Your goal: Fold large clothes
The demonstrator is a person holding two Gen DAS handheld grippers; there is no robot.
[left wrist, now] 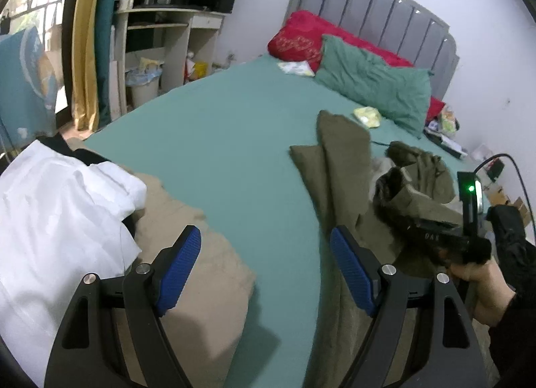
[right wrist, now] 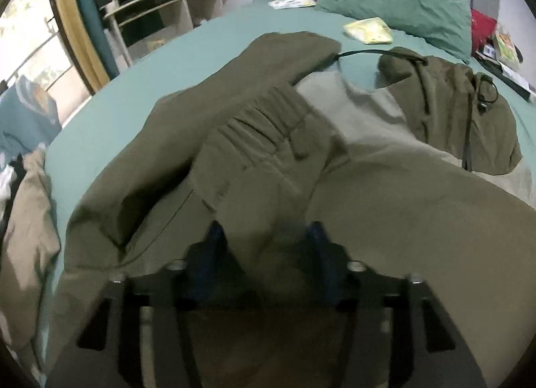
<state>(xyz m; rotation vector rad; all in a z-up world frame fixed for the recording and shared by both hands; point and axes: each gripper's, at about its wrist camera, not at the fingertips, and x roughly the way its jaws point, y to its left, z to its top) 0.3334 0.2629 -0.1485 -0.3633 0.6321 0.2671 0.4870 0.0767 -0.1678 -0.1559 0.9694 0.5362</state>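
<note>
A large olive-green hooded jacket (right wrist: 385, 207) lies spread on the teal bed sheet (left wrist: 234, 140), its hood (right wrist: 452, 103) toward the pillows. One sleeve with a gathered cuff (right wrist: 254, 130) is folded across the body. My right gripper (right wrist: 264, 230) points down at it, blurred, with its jaws apart and a ridge of the sleeve cloth between the blue pads. In the left wrist view a hand (left wrist: 479, 274) holds that gripper over the jacket (left wrist: 341, 157). My left gripper (left wrist: 264, 237) is open above bare sheet, with nothing between its fingers.
A beige garment (left wrist: 201, 270) and a white one (left wrist: 50, 204) are heaped at the bed's near left. A green pillow (left wrist: 375, 86), a red pillow (left wrist: 301, 40) and a yellow packet (left wrist: 368, 116) lie by the grey headboard (left wrist: 385, 9). A desk (left wrist: 160, 19) and bin (left wrist: 144, 86) stand beyond the bed.
</note>
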